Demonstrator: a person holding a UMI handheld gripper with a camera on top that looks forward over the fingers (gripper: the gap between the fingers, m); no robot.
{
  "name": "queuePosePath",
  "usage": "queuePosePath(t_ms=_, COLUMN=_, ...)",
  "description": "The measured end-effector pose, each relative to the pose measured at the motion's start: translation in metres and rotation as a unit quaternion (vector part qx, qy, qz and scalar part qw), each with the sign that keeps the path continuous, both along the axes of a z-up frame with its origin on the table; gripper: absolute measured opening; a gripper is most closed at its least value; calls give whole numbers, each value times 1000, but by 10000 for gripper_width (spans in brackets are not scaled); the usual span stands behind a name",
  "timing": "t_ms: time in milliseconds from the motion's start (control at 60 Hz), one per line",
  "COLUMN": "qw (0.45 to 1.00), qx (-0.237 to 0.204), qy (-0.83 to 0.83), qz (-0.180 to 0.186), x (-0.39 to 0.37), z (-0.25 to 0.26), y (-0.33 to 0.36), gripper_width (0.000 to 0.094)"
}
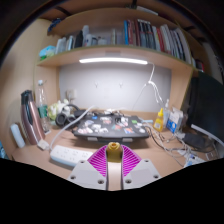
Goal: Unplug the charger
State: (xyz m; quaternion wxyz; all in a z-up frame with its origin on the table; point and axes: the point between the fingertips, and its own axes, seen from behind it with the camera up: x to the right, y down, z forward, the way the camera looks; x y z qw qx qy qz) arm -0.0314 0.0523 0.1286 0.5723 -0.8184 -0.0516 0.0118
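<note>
Charger location was hard to settle in the gripper view: a white power strip (68, 155) lay on the counter (40, 160) at about ten o'clock from the tongs (114, 158), with a white cable (150, 85) hanging down the back wall at roughly one o'clock, but no plug body could be told apart with certainty. The likeliest target, as a judgement, was whatever sat in that strip.

The tongs stood with their two magenta pads (101, 160) angled toward each other, and a small brownish object (114, 150) showed right at the tips; whether the pads pressed on it or it merely lay beyond them could not be told, so their open or closed state stays undecided.

Beyond the tips sat a dark tray (110, 126) of small items at twelve o'clock, a tall metal flask (31, 117) at ten o'clock, and yellow bottles (160, 120) at two o'clock. A shelf of books (120, 38) ran above.

To do the step well, the tongs would need swinging left toward the strip, approaching low over the counter and squarely on the plug, gripping its body rather than the cord, then pulling straight out along the socket axis so the light strip did not drag.
</note>
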Motion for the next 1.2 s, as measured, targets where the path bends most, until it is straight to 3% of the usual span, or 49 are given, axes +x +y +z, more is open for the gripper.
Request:
queuePosePath(t_ms=133, qw=997, qx=-79, qy=3, qz=-8, x=22, z=-58, y=-14, gripper_width=194)
queuePosePath(t_ms=250, qw=993, qx=-120, qy=7, qz=-7, x=25, z=-88, y=-17, gripper_width=205)
queuePosePath(t_ms=517, qw=985, qx=-171, qy=4, qz=-2, x=16, z=-133, y=2, gripper_width=254)
queuePosePath(t_ms=700, qw=984, qx=-178, qy=0, qz=-2, x=15, z=-138, y=18, gripper_width=332)
queuePosePath(t_ms=800, qw=985, qx=-174, qy=15, qz=4, x=8, z=-141, y=24, gripper_width=508)
queuePosePath(t_ms=833, qw=985, qx=-173, qy=17, qz=6, x=7, z=-142, y=24, gripper_width=652)
queuePosePath(t_ms=917, qw=986, qx=-161, qy=27, qz=21, x=-3, z=-134, y=23, gripper_width=900)
queuePosePath(t_ms=1200, qw=993, qx=-111, qy=10, qz=38, x=9, z=-96, y=-6, gripper_width=886)
